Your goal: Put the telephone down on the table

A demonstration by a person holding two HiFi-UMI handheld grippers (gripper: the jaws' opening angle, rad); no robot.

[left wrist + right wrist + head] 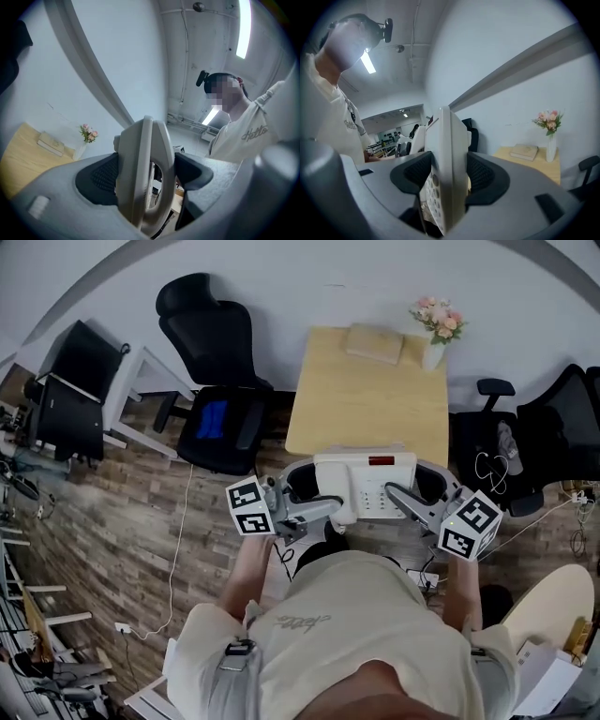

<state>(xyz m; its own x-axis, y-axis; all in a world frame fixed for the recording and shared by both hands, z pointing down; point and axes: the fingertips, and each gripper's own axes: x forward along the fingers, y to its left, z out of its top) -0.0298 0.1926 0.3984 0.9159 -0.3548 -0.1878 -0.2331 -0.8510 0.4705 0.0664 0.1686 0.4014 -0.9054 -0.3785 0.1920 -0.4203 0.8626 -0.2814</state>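
A pale wooden table (366, 399) stands against the white wall. At its near edge hangs the white push-button desk telephone (364, 474), seemingly not yet resting. The left gripper (311, 499) and right gripper (412, 495) each clamp one end. Mid-carry; next, move forward and lower it level.

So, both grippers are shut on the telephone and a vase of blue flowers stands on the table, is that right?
Not quite: the head view shows pink flowers, not blue. Both the left gripper and the right gripper are shut on the telephone, and the vase stands on the table.
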